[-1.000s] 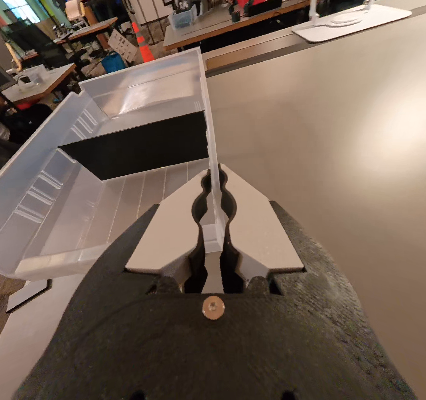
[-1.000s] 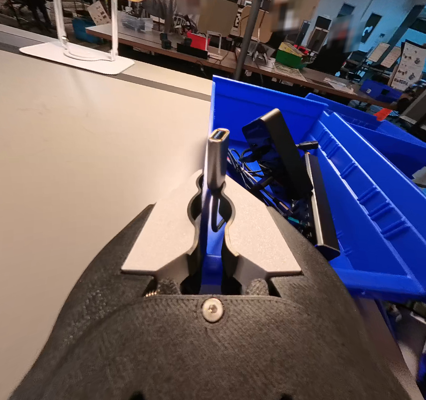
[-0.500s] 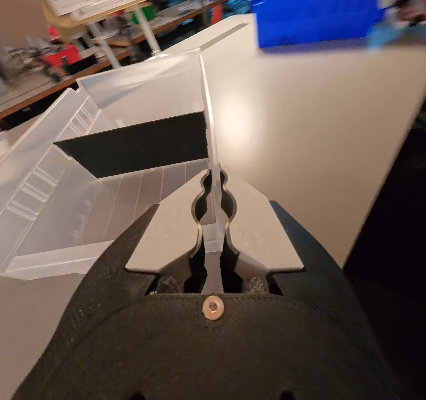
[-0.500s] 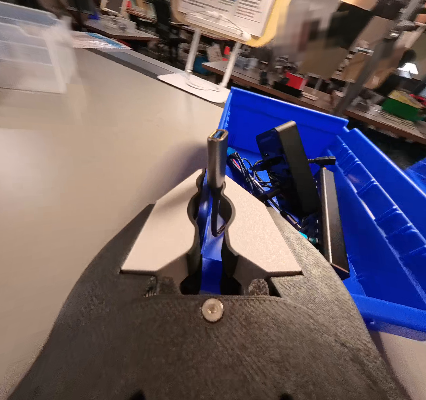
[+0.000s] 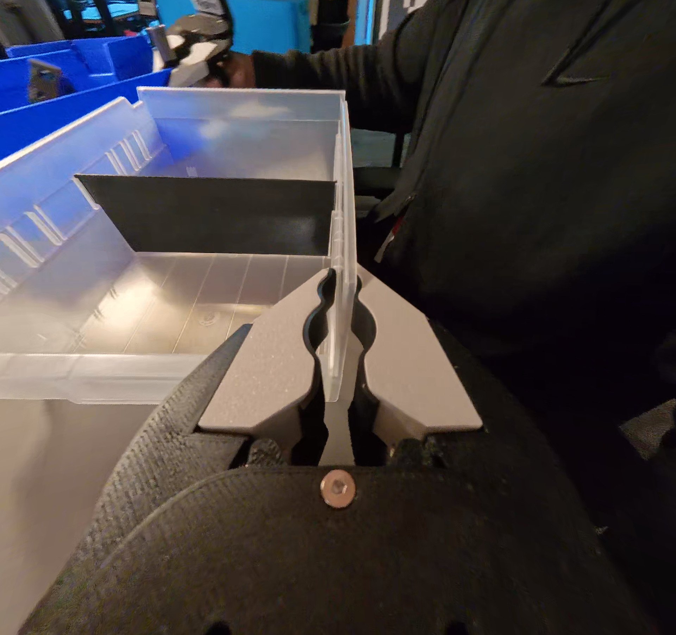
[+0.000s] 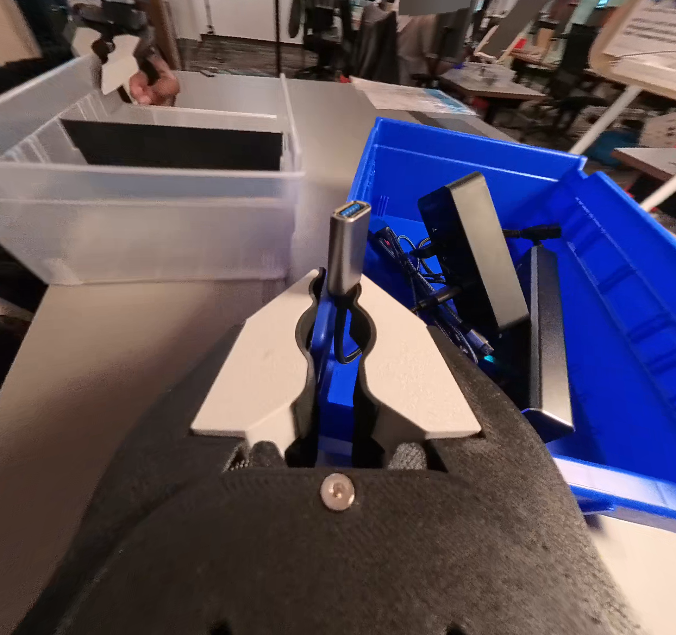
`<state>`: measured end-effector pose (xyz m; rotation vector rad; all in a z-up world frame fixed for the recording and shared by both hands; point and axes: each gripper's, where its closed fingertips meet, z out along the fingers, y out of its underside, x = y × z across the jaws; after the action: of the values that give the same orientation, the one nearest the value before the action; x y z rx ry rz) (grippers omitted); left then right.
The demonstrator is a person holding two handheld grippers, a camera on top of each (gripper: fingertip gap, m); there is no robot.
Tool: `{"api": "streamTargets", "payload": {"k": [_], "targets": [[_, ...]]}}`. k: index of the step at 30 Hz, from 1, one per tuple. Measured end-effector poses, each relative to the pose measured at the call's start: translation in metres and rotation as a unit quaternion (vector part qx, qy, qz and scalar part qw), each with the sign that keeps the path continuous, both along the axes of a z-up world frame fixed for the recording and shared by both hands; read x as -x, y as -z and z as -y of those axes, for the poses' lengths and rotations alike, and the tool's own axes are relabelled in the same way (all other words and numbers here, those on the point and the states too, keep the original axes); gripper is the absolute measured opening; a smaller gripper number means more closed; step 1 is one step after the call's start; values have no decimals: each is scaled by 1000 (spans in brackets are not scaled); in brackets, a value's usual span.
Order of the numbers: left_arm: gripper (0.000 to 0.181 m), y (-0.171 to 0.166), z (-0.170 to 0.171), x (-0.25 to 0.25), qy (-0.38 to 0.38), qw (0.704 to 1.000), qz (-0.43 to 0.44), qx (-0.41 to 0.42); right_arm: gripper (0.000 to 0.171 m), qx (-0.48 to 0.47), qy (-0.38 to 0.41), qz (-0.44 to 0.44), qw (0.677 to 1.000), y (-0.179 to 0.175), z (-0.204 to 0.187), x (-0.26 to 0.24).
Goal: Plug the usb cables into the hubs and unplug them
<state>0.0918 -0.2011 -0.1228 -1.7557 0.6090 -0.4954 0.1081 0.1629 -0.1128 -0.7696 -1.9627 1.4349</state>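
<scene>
My left gripper [image 5: 342, 277] is shut on the right wall of a clear plastic bin [image 5: 237, 105] with a black divider [image 5: 205, 211] across it and nothing else inside. My right gripper [image 6: 338, 277] is shut on the near left wall of a blue bin [image 6: 475, 142]. A grey USB connector [image 6: 347, 244] stands up at its fingertips, its thin cable looping in the gap between the jaws. The blue bin holds two black hubs [image 6: 475, 248] [image 6: 548, 325] and tangled cables [image 6: 420, 270]. Each gripper shows far off in the other's view [image 6: 117, 58] [image 5: 190, 58].
The clear bin [image 6: 146, 215] sits left of the blue bin on the pale table [image 6: 109, 361], a narrow gap between them. More blue bins [image 5: 73, 105] stand behind. A person's dark jacket [image 5: 530, 178] fills the right of the left wrist view. A sign on a stand [image 6: 640, 32] is at the far right. My hands' fingertips stand some 35 cm from each other.
Both views have swung round with the bins still gripped. The clear bin and blue bin now face each other, close together. Neither grip has changed.
</scene>
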Motion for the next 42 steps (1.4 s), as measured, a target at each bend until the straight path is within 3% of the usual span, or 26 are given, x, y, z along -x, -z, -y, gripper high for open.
{"api": "streamTargets", "payload": {"k": [7, 13, 17, 19, 22, 25, 28, 33, 38, 42], "targets": [[7, 0, -42, -40, 59, 998, -4, -5, 11, 10, -90, 17, 996, 1, 42, 59], [7, 0, -79, -66, 67, 998, -11, -11, 9, -2, -123, 16, 992, 1, 81, 102], [14, -3, -78, -64, 33, 999, -27, -26, 18, 21, -87, -31, 996, -34, 65, 108], [28, -9, -66, -63, 29, 999, -14, -27, 19, 51, -72, -49, 995, -58, 43, 101], [29, -22, -53, -53, 10, 999, -2, -36, 29, 53, -24, -41, 997, -77, 3, 88], [32, -55, -51, -21, -69, 994, 6, -80, 41, 61, 64, -9, 996, -93, -40, 64], [38, -87, -62, 47, -221, 970, 31, -98, 49, 107, 159, 54, 980, -99, -64, 20], [48, -89, -82, 192, -502, 862, 65, -23, 68, 249, 229, 83, 937, -75, -36, -61], [67, -62, -132, 256, -530, 841, 48, 96, 79, 206, 293, 139, 923, -28, -6, -96], [68, -27, -162, 275, -507, 833, 24, 218, 70, 97, 313, 194, 925, 0, 5, -102]]}}
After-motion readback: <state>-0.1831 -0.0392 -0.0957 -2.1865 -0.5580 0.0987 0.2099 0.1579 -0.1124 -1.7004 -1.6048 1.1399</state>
